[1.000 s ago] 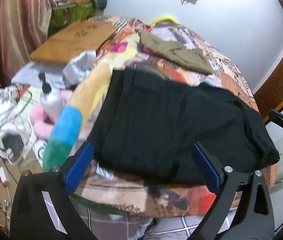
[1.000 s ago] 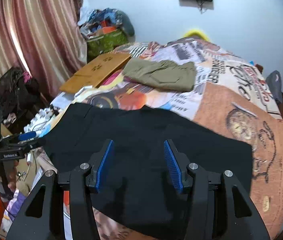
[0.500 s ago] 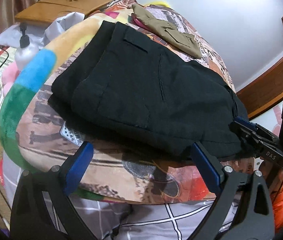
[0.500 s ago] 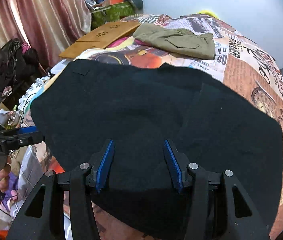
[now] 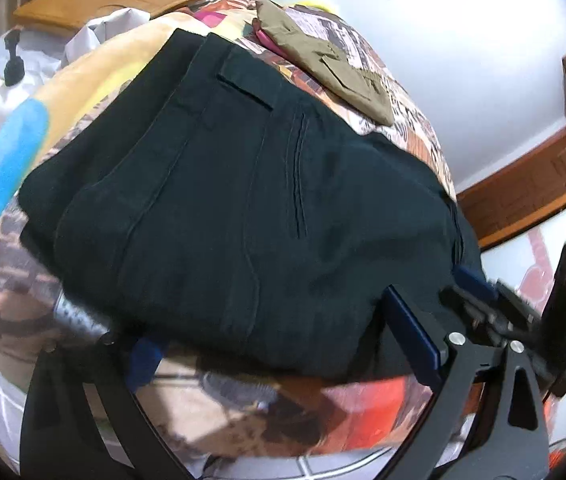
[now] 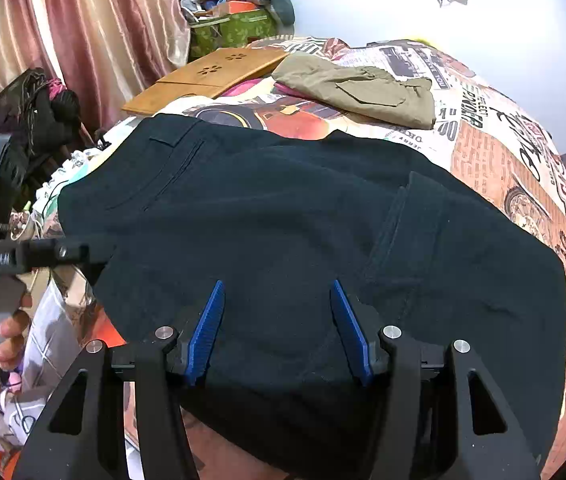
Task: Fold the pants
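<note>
Black pants [image 5: 243,208] lie folded flat on the patterned bed cover, back pocket up; they also fill the right wrist view [image 6: 303,240]. My left gripper [image 5: 271,336] is open at the pants' near edge, its fingers on either side of the edge. My right gripper [image 6: 277,332] is open, low over the pants' near hem, with cloth between the blue pads [image 6: 207,328]. The right gripper also shows in the left wrist view [image 5: 495,300] at the pants' right corner, and the left gripper in the right wrist view [image 6: 79,254] at their left edge.
Folded olive pants [image 6: 363,88] lie further back on the bed [image 6: 503,152]. A wooden lap table [image 6: 211,72] sits at the back left. A pump bottle [image 5: 11,84] and clutter stand left of the bed. Curtains [image 6: 83,40] hang on the left.
Both grippers have dropped and closed in on the near edge of the black pants. The left gripper has swung right along the edge.
</note>
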